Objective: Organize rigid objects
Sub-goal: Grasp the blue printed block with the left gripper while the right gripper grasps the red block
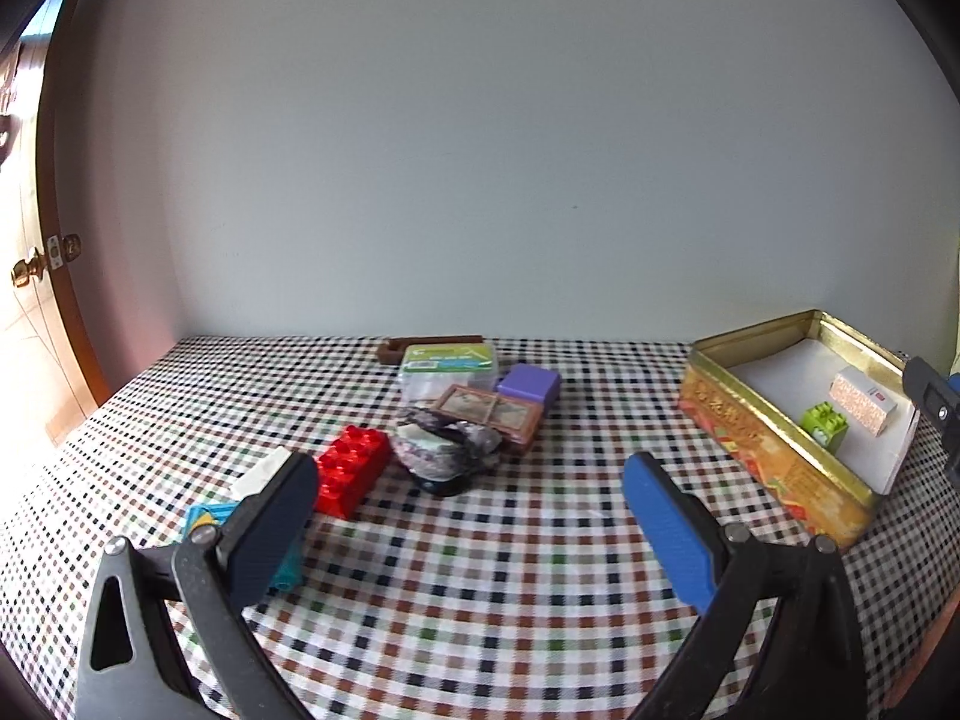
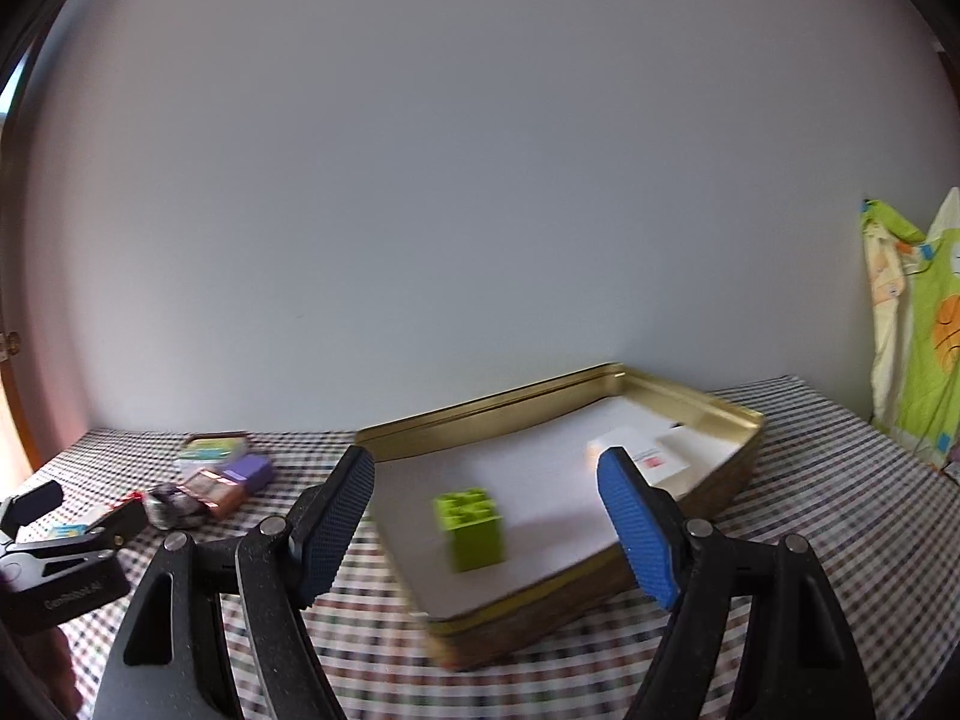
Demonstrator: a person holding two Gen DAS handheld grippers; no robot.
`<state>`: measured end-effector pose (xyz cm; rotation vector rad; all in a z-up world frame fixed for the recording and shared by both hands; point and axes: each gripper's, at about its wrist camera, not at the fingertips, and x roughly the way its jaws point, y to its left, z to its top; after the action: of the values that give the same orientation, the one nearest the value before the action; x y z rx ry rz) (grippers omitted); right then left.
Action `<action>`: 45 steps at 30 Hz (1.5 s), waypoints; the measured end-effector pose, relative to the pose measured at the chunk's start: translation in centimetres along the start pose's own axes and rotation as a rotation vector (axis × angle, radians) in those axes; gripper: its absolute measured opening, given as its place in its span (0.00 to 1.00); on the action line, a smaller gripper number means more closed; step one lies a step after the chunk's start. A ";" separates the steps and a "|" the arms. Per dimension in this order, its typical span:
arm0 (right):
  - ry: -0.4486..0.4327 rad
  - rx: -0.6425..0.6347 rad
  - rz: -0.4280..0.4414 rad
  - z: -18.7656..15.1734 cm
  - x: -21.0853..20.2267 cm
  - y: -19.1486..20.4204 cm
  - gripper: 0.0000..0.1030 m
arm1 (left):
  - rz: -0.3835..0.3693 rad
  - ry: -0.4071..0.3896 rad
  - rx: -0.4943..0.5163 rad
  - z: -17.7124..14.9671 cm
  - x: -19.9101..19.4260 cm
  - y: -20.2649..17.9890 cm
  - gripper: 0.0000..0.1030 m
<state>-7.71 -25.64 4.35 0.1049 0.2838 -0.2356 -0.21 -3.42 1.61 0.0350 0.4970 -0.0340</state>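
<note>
Hovering right gripper [image 2: 486,516], jaws apart, above gold tin [image 2: 540,414]; green block [image 2: 474,531] inside.

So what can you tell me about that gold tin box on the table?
The gold tin is a shallow, lidless rectangular box of metal as it looks, gold inside, its outer wall printed in worn orange and red. It sits flat on the checked tablecloth, lined with white paper. Inside stand a green toy brick and a small white and pink carton. Neither tool touches it.

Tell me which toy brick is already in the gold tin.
The green brick: it stands on the white lining inside the gold tin. The red brick lies on the checked tablecloth.
</note>
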 end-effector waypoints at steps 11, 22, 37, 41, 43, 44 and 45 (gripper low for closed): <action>0.027 -0.034 0.084 -0.8 0.9 6.7 0.76 | 0.019 0.031 -0.043 0.0 0.6 3.9 0.99; 0.053 -0.063 0.154 -1.4 2.1 12.4 0.77 | 0.024 0.121 -0.074 -0.7 1.9 9.0 0.99; 0.142 -0.078 0.242 -1.9 4.0 17.2 0.77 | -0.017 0.386 -0.265 -3.3 6.4 13.9 0.95; 0.183 -0.064 0.257 -2.2 4.6 17.7 0.77 | -0.008 0.377 -0.263 -3.1 7.3 13.6 0.75; 0.204 -0.067 0.265 -2.3 4.8 17.9 0.77 | -0.026 0.365 -0.284 -3.1 7.2 13.9 0.66; 0.212 -0.067 0.270 -2.3 4.9 18.0 0.77 | -0.037 0.359 -0.294 -3.2 7.0 14.1 0.66; 0.220 -0.066 0.275 -2.4 5.0 18.0 0.77 | -0.045 0.355 -0.305 -3.3 6.9 14.3 0.66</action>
<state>0.70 -8.94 1.89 0.1037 0.4910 0.0598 4.85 10.87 -4.17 -0.2738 0.8529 0.0043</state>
